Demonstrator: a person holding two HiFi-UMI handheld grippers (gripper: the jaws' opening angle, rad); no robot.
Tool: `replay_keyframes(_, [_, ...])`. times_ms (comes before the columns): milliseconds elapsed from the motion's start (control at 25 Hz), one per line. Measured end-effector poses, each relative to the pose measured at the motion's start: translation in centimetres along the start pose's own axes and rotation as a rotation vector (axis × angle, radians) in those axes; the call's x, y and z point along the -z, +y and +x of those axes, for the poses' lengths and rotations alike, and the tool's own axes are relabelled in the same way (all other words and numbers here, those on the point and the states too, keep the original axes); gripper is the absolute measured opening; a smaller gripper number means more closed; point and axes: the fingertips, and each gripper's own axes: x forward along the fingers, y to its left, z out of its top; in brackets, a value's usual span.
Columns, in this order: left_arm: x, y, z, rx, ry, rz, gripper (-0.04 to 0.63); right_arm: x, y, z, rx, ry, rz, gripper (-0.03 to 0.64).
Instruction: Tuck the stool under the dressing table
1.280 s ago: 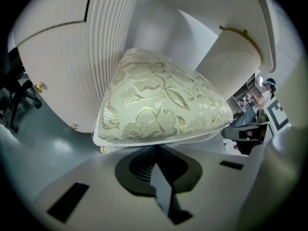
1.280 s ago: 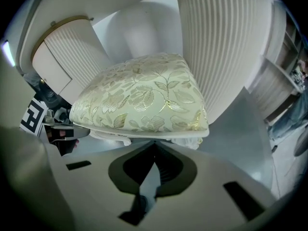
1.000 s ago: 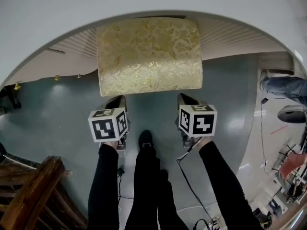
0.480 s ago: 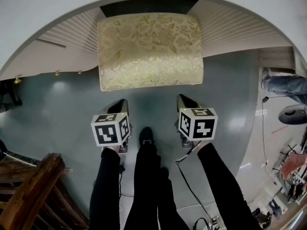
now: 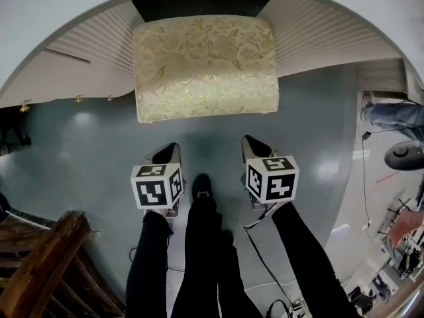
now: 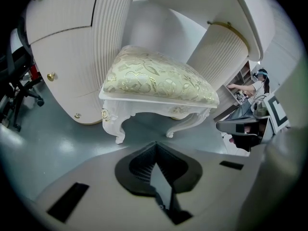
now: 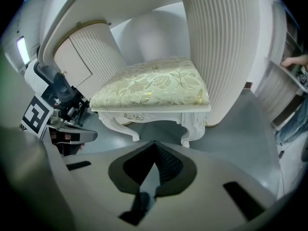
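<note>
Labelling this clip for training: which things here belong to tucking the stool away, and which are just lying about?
Job: stool, dressing table, left hand-held gripper, right hand-held gripper, both shut and empty.
Lying about: brown wooden furniture, person at the right edge.

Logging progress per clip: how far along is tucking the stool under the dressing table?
Largely done: the stool stands between the pedestals of the dressing table, its far edge at the kneehole. In hand: nothing; the left gripper and right gripper hang short of it, jaws together, empty. Left: perhaps a last push, since the head view shows most of it uncovered by the table.
</note>
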Motion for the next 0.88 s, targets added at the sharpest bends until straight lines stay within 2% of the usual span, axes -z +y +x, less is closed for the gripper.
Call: replay_keyframes(880, [1.6,-0.5,-2.4,-0.001,-0.017,0.002,0.008,1.7,1.8,-2.0,-0.02,-0.005,-0.052,0.003])
